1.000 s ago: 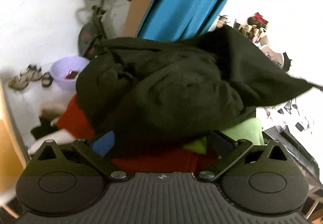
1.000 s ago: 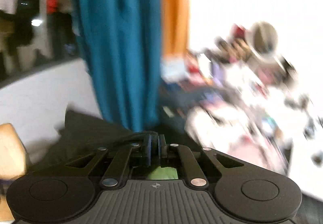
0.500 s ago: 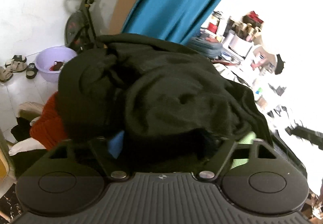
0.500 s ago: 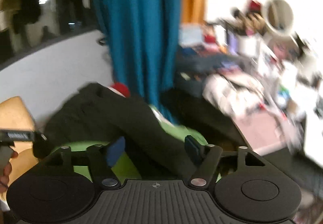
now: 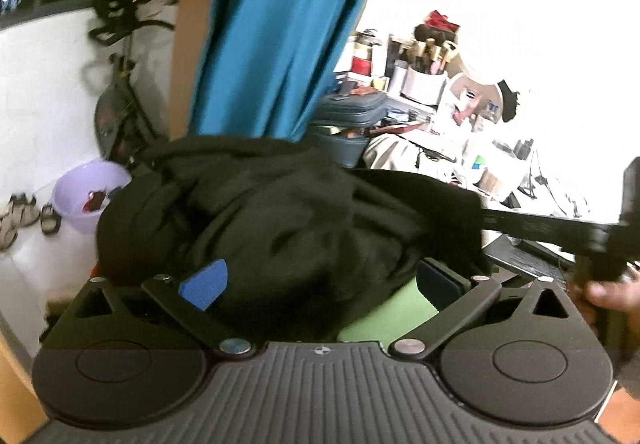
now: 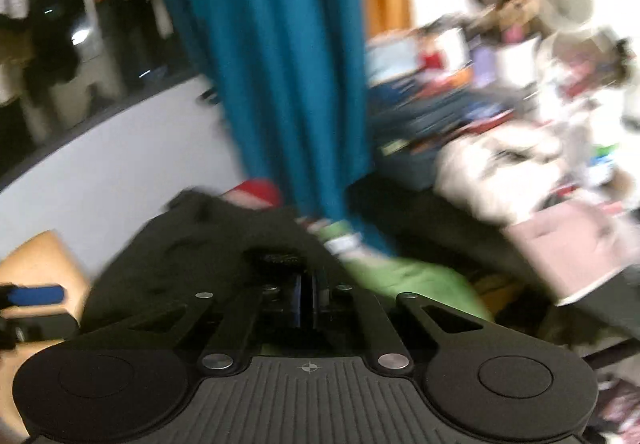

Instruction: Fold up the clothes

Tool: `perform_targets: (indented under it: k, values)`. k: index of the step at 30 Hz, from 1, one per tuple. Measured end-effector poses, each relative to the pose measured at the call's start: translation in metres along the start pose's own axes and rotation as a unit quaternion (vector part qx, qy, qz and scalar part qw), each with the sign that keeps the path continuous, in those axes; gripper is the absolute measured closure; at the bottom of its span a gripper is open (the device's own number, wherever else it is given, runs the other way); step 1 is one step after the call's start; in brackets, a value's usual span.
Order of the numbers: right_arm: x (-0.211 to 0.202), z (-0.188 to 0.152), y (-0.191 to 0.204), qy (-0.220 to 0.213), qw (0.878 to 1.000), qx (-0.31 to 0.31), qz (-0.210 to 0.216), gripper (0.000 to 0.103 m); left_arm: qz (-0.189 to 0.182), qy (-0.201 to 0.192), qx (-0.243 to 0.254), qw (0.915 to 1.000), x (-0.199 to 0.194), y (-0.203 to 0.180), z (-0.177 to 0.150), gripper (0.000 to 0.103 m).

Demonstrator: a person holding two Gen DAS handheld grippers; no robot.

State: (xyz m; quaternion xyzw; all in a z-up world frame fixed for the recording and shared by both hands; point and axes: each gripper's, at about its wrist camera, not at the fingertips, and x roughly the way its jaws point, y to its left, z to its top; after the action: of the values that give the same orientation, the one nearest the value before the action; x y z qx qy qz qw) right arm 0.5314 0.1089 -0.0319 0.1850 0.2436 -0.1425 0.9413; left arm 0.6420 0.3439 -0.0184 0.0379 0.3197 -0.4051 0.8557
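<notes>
folding clothes: two hand-held grippers at a black garment

body: the left gripper (image 5: 320, 282) points forward and downward with its jaws spread wide, having just opened further after a brief narrowing. its blue pads (image 5: 204, 284) stand on either side of the black garment (image 5: 276, 211), which bulges up between them and lies heaped just ahead; the pads do not press on it. a green cloth (image 5: 384, 314) shows under the garment near the right-hand pad. at the right edge of this view, a hand (image 5: 608, 294) holds the other gripper, whose long black finger reaches in to the garment's right edge.

in the right wrist view, blurred, the right gripper (image 6: 307, 298) has just closed; its jaws stand narrow, nearly together, over the black garment, though whether cloth is pinched between them cannot be told. green cloth lies just to its right.

a lilac plastic basin (image 5: 86, 195) sits on the floor at the left, with small red and dark items inside. a teal curtain (image 5: 288, 27) hangs behind the pile.
</notes>
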Motion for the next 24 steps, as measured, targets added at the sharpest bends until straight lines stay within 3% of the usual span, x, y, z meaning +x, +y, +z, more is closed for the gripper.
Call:
perform_targets:
  k: [5,8,10,12,13,17,20,24]
  values:
    - [-0.039,-0.006,-0.056,-0.004,0.997,0.073,-0.028,0.099,0.030,0.030,0.030,0.9986,0.059,-0.019,0.029,0.000]
    - [-0.062,-0.012,-0.064,-0.017,0.996,0.078,-0.032,0.099,0.043,0.046,0.003,0.9980,0.086,-0.016,0.039,0.002]
    - [-0.072,-0.012,-0.069,-0.030,0.996,0.079,-0.031,0.099,0.047,0.055,-0.030,0.9969,0.088,-0.008,0.042,0.032]
    - [-0.086,-0.008,-0.073,-0.041,0.996,0.080,-0.027,0.099,0.040,0.057,-0.066,0.9954,0.075,0.001,0.040,0.072]
    - [-0.094,-0.007,-0.076,-0.047,0.995,0.080,-0.028,0.099,0.031,0.052,-0.083,0.9947,0.065,0.005,0.038,0.081]
    - [-0.122,-0.004,-0.091,-0.068,0.992,0.092,-0.048,0.099,0.025,0.031,-0.110,0.9932,0.002,0.010,0.018,0.086]
    - [-0.134,-0.007,-0.110,-0.063,0.990,0.103,-0.074,0.099,0.012,0.037,-0.140,0.9894,-0.042,0.014,-0.021,0.086]
    - [-0.117,-0.021,-0.132,0.005,0.990,0.110,-0.094,0.098,0.013,0.079,-0.163,0.9834,-0.064,0.017,-0.072,0.086]
